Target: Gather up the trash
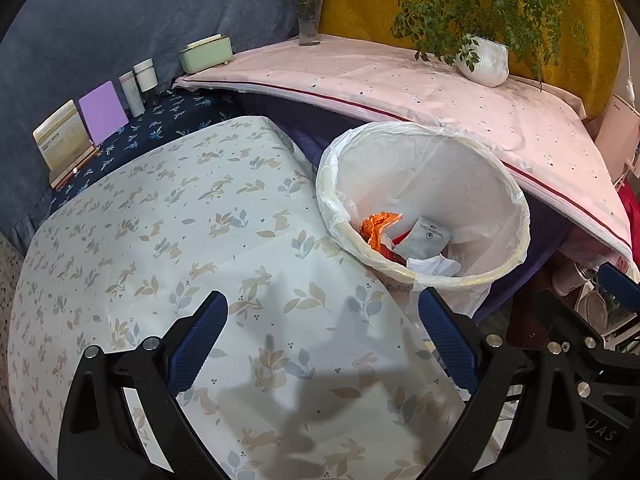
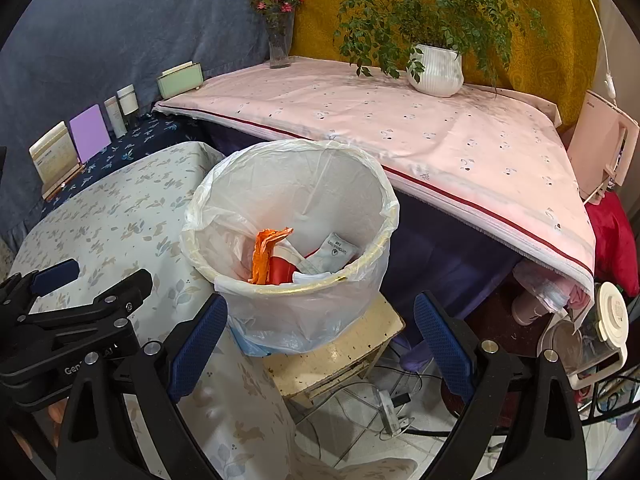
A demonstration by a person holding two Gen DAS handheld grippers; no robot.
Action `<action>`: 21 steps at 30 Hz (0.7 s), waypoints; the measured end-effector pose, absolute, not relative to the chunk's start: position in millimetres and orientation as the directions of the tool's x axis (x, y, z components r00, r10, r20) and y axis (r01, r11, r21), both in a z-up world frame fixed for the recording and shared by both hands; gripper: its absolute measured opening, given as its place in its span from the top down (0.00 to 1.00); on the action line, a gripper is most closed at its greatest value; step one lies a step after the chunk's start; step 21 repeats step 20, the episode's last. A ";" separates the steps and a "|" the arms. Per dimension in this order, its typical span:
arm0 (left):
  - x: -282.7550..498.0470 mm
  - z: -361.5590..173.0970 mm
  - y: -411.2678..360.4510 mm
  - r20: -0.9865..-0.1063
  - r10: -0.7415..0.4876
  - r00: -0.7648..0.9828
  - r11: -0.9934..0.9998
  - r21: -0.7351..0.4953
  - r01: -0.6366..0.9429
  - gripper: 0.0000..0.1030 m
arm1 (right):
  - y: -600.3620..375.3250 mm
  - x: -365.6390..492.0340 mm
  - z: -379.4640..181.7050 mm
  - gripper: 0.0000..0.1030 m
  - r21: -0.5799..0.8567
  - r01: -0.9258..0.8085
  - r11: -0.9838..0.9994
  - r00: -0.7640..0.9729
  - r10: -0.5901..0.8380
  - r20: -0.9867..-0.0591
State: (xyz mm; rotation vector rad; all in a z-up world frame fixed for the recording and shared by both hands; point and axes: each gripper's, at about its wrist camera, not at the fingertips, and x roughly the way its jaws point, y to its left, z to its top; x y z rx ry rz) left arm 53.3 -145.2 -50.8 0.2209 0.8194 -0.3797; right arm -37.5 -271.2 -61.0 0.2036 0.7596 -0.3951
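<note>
Both pairs of jaws stand wide apart with nothing between them: the left gripper hangs over the rabbit-print cloth, the right gripper over the gap in front of the bin, and each shows its own two blue pads bare. By size, the pink-covered table is largest, then the rabbit-print cloth, which shows no loose litter in either view, then the bin, lined with a clear bag and standing on a worn cream stool between the two surfaces. The trash lies at the bottom of the bin: one orange wrapper, one red piece, one grey sachet and some white paper, four pieces that I can make out, with more possibly hidden under them. I judge the collecting to be at or near its end, since both grippers are empty and nothing is left in sight to pick up. If anything remains, the next move calls for a look over the cloth and the floor, then a pinch on any piece found and a carry over the rim. Along the back stand one potted plant, one vase of flowers, one green box, two small bottles, one purple card and one book on a stand.
</note>
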 end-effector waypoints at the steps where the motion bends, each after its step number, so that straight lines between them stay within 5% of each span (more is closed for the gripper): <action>1: 53.4 -50.9 -145.1 -0.745 -0.241 0.622 0.911 0.047 0.410 0.11 | -271.5 -38.1 -61.2 0.12 0.037 0.419 0.907 0.656 -0.274 -0.703; 21: 56.3 -53.7 -137.9 -0.744 -0.250 0.619 0.919 0.018 0.393 0.11 | -268.2 -37.5 -62.9 0.12 0.038 0.417 0.908 0.655 -0.271 -0.705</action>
